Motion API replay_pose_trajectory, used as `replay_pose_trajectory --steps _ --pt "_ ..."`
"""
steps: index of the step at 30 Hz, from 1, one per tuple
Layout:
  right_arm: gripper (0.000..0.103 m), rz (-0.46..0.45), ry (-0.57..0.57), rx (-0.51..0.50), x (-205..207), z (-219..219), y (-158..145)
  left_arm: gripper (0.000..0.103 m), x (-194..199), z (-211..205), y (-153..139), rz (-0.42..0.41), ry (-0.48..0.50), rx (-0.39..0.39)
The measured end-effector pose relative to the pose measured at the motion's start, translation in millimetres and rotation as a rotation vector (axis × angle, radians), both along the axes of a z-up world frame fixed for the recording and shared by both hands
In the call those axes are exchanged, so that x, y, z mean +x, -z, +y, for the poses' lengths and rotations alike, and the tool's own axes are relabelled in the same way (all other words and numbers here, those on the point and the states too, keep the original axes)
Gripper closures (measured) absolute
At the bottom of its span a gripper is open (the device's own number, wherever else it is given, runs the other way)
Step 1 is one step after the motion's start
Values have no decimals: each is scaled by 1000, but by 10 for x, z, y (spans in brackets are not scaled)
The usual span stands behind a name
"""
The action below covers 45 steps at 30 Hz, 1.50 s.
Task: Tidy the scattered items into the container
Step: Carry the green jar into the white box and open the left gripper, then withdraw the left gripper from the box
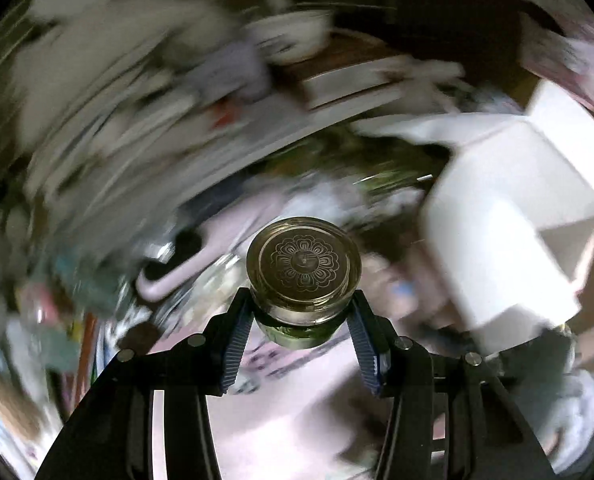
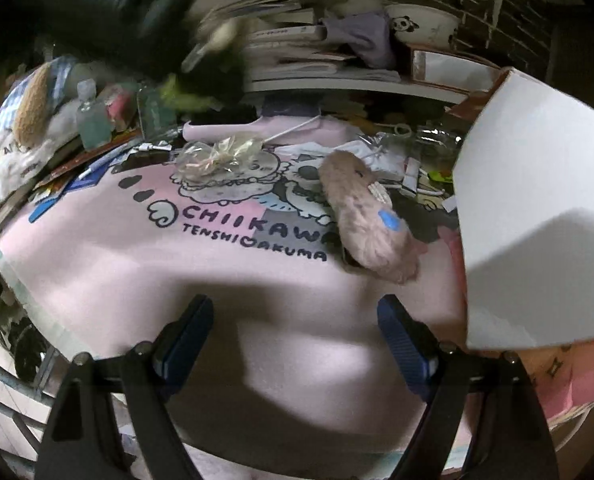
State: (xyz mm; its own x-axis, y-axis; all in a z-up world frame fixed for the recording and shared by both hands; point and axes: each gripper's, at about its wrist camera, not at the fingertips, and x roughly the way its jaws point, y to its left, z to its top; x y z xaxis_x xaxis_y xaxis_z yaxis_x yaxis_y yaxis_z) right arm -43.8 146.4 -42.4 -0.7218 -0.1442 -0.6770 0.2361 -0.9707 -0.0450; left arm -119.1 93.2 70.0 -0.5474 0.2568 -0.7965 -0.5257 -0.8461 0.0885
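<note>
**Jar held up, box at the desk's right edge**

Our left gripper (image 1: 301, 308) pinches a small glass jar (image 1: 303, 276) by its body, just under the brass-coloured lid with a flower pattern; the ribbed pads press on both sides. The jar hangs clear above the pink mat (image 2: 225, 264), and everything behind it in the left wrist view is blurred. Our right gripper (image 2: 295, 340) stands spread wide over the bare near part of the mat, with nothing between its fingers. The white box (image 2: 537, 208) stands at the desk's right edge, its flap raised. A pink plush toy (image 2: 367, 216) lies on the mat just beside the box. A crumpled clear wrapper (image 2: 217, 156) lies near the mat's far edge.
</note>
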Motion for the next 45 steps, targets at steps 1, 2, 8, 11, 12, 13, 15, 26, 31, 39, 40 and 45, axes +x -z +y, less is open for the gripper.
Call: replay_pose_trajectory --steps 1,2,8,11,12,13,15,26,31,39,40,45 --pt "21 -1 4 -13 4 14 9 60 26 132 -79 6 29 -7" --pt "21 -3 7 -28 4 23 19 60 53 263 -156 11 60 -13" --pt "21 11 3 -40 35 29 33 60 194 948 -408 -32 239 -17" --pt "21 14 -3 -49 50 45 37 60 189 1222 -387 -116 300 -25" --pt "21 14 -5 -52 53 52 36 60 199 1309 -372 -140 317 -37" --pt "21 15 -6 -56 56 59 35 60 203 1381 -361 -151 329 -46" --pt "21 16 -7 -68 62 76 33 60 197 1490 -326 -179 340 -66" --pt "21 19 -20 -88 74 112 32 60 88 1917 -31 -282 341 -177" --pt "21 17 -26 -100 79 132 28 60 24 2089 155 -318 332 -244" --pt "21 15 -27 -111 80 148 24 61 -60 2088 187 -316 313 -249" --pt "21 15 -26 -111 81 147 24 61 -62 2081 161 -310 313 -243" --pt "21 15 -26 -109 80 148 26 36 -33 2037 53 -263 311 -247"
